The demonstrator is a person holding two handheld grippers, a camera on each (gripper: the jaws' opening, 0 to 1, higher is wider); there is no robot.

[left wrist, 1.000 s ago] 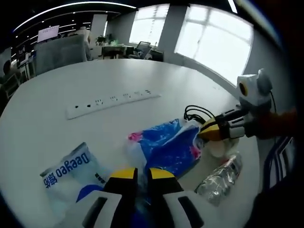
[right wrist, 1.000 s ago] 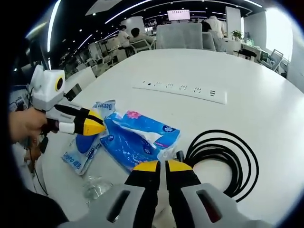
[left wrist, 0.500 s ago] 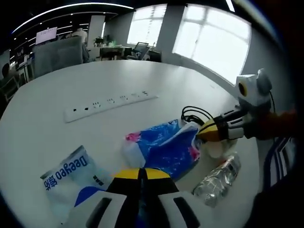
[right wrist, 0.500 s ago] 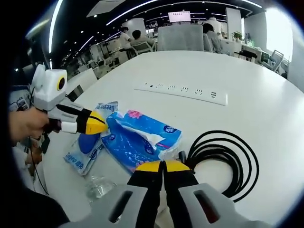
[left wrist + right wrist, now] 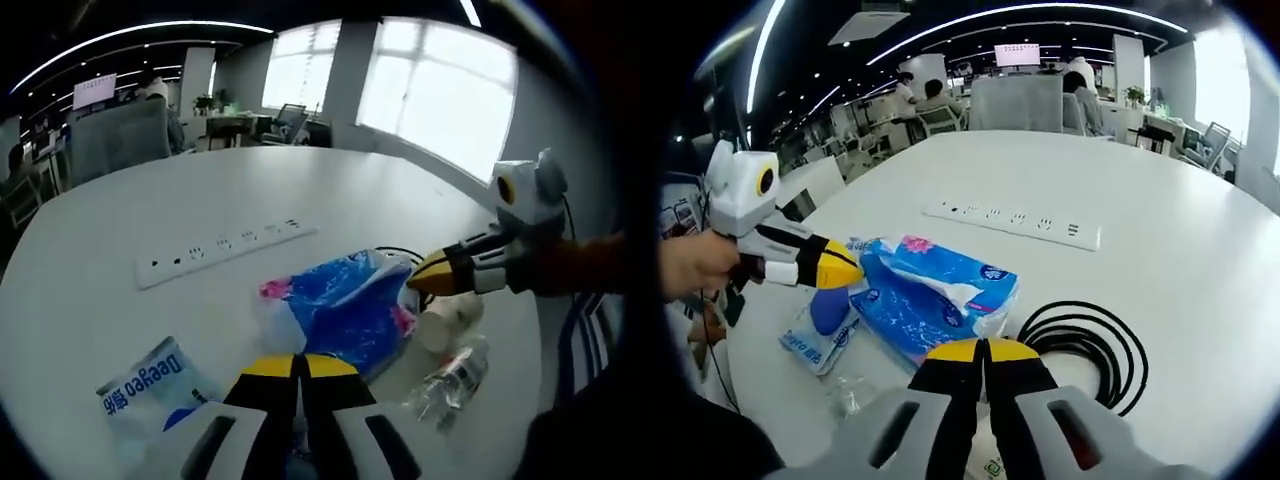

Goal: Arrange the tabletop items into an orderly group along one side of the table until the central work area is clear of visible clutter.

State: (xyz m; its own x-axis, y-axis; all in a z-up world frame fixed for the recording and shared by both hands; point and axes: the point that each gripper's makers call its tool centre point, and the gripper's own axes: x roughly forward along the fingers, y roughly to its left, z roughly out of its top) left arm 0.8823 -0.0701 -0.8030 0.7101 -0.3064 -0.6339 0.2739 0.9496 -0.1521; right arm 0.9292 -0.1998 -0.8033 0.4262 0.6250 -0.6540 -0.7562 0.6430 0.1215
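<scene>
A blue tissue pack [image 5: 340, 310] [image 5: 930, 295] lies across the middle of the white table [image 5: 120, 210]. In the left gripper view my left gripper [image 5: 296, 365] is shut, its yellow tips at the pack's near corner. The right gripper view has it [image 5: 848, 272] coming in from the left and pinching the pack's left edge. My right gripper [image 5: 983, 350] is shut on the clear wrapper at the pack's near end, and it [image 5: 418, 282] reaches in from the right in the left gripper view. A Deeyeo wipes packet [image 5: 145, 385] [image 5: 820, 330] lies beside the pack.
A white power strip [image 5: 225, 245] [image 5: 1015, 217] lies farther out on the table. A coiled black cable [image 5: 1080, 345], a white roll [image 5: 447, 315] and a crushed clear bottle [image 5: 445, 378] [image 5: 845, 397] sit by the pack. Chairs [image 5: 1015, 100] and people stand beyond the table.
Both grippers' jaws went from slightly apart to shut at the tissue pack's ends. Both views have risen a little, and the pack now hides most of the cable in the left gripper view.
</scene>
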